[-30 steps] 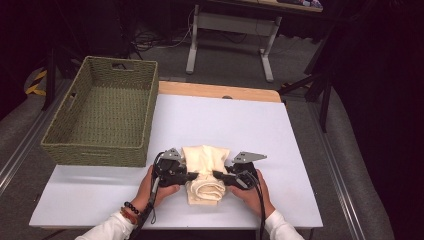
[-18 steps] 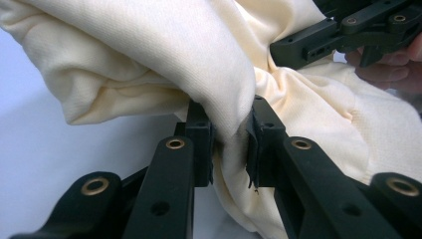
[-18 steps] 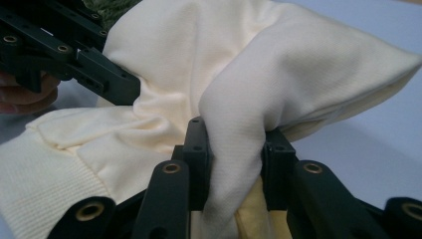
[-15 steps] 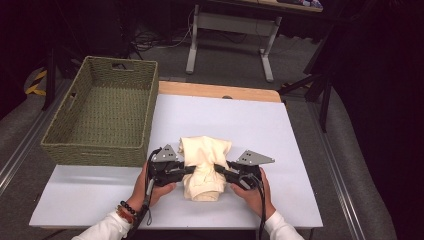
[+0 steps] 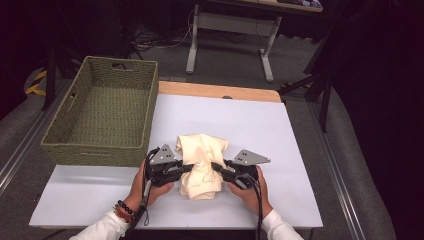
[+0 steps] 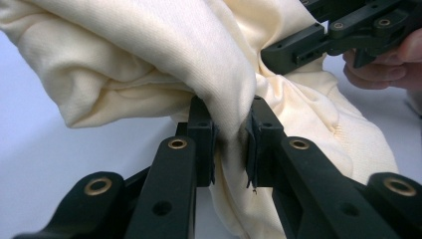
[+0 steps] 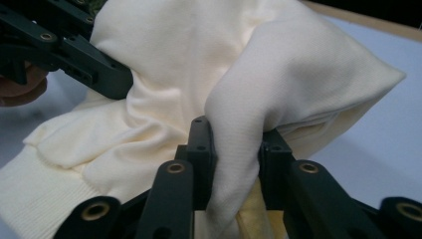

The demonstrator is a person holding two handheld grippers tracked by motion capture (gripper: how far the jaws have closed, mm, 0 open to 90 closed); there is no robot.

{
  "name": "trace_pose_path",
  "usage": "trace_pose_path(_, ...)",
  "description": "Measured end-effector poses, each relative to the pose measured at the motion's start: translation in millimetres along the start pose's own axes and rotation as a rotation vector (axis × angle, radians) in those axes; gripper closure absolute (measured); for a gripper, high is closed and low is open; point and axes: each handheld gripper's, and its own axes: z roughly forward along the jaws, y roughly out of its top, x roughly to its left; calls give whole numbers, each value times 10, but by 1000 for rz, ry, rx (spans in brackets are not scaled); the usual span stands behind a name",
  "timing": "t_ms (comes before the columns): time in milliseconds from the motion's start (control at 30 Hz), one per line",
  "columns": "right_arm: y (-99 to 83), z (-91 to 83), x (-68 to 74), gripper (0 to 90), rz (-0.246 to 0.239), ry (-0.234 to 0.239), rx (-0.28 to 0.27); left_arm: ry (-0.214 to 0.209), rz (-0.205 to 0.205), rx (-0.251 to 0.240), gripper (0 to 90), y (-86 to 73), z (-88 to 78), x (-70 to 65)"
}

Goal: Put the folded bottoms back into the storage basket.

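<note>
A cream knitted garment [image 5: 201,165], bunched into a lump, sits near the front edge of the white worktop [image 5: 280,130], roughly midway between its left and right edges. Its folds hide its shape; a ribbed cuff or hem shows at the lower left of the right gripper view, but which part of the garment it belongs to cannot be told.

The left hand-held gripper [image 5: 186,168] pinches a fold of the fabric from the left side, its jaws clamped on the cloth in the left gripper view. The right hand-held gripper [image 5: 216,168] grasps a thicker fold from the right, its jaws having just opened a little with the cloth still between them.

A woven green basket [image 5: 100,150] stands at the worktop's left edge, well apart from the garment.
</note>
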Motion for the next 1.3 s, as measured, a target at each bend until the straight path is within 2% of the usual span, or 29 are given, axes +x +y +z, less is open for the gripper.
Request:
trace_pose_path(167, -90, 131, -62, 470, 89, -4, 72, 14, -21, 34, 769, -65, 75, 68)
trace_pose_path(200, -99, 157, -67, 441, 104, 1, 92, 19, -20, 43, 769, -75, 89, 81)
trace_pose_path(300, -126, 230, -122, 349, 170, -8, 127, 23, -49, 78, 763, -103, 137, 119)
trace_pose_path(333, -126, 230, -122, 349, 170, -8, 127, 23, -49, 78, 753, -103, 137, 119)
trace_pose_path(367, -144, 259, -155, 306, 204, -6, 142, 46, -70, 91, 725, -114, 147, 134)
trace_pose_path(433, -146, 272, -166, 269, 214, -16, 146, 86, -104, 109, 598, -120, 142, 137)
trace_pose_path(500, -141, 287, -169, 261, 218, -16, 156, 104, -136, 121, 490, -129, 134, 143)
trace_pose_path(567, -138, 308, -185, 250, 237, 4, 172, 114, -145, 134, 379, -133, 133, 155)
trace_pose_path(600, -132, 319, -196, 242, 244, 14, 175, 121, -180, 145, 337, -141, 118, 175)
trace_pose_path(633, -132, 319, -196, 242, 244, 14, 175, 121, -180, 145, 316, -141, 118, 175)
trace_pose_path(667, -119, 345, -188, 225, 238, 22, 180, 101, -229, 168, 302, -152, 115, 207)
trace_pose_path(700, -115, 353, -181, 222, 237, 22, 182, 82, -257, 170, 294, -160, 110, 225)
trace_pose_path(767, -103, 374, -168, 220, 229, 30, 188, 32, -298, 185, 294, -180, 128, 262)
trace_pose_path(800, -98, 383, -165, 220, 228, 40, 190, 16, -307, 176, 293, -188, 138, 271)
trace_pose_path(933, -79, 418, -128, 260, 209, 72, 198, -19, -281, 185, 319, -173, 191, 235)
trace_pose_path(1000, -73, 426, -112, 279, 207, 81, 204, -32, -275, 181, 374, -174, 206, 229)
trace_pose_path(1033, -57, 445, -93, 328, 198, 88, 211, -43, -274, 185, 393, -164, 222, 230)
trace_pose_path(1133, -54, 453, -87, 430, 194, 93, 209, -98, -295, 186, 525, -163, 253, 260)
trace_pose_path(1167, -55, 452, -87, 473, 193, 94, 208, -100, -294, 188, 558, -159, 260, 261)
trace_pose_path(1200, -55, 452, -87, 473, 193, 94, 208, -100, -294, 188, 584, -159, 260, 261)
trace_pose_path(1233, -62, 450, -93, 554, 202, 108, 204, -103, -289, 189, 618, -156, 261, 261)
trace_pose_path(1300, -67, 448, -102, 589, 206, 120, 201, -92, -280, 185, 656, -153, 258, 245)
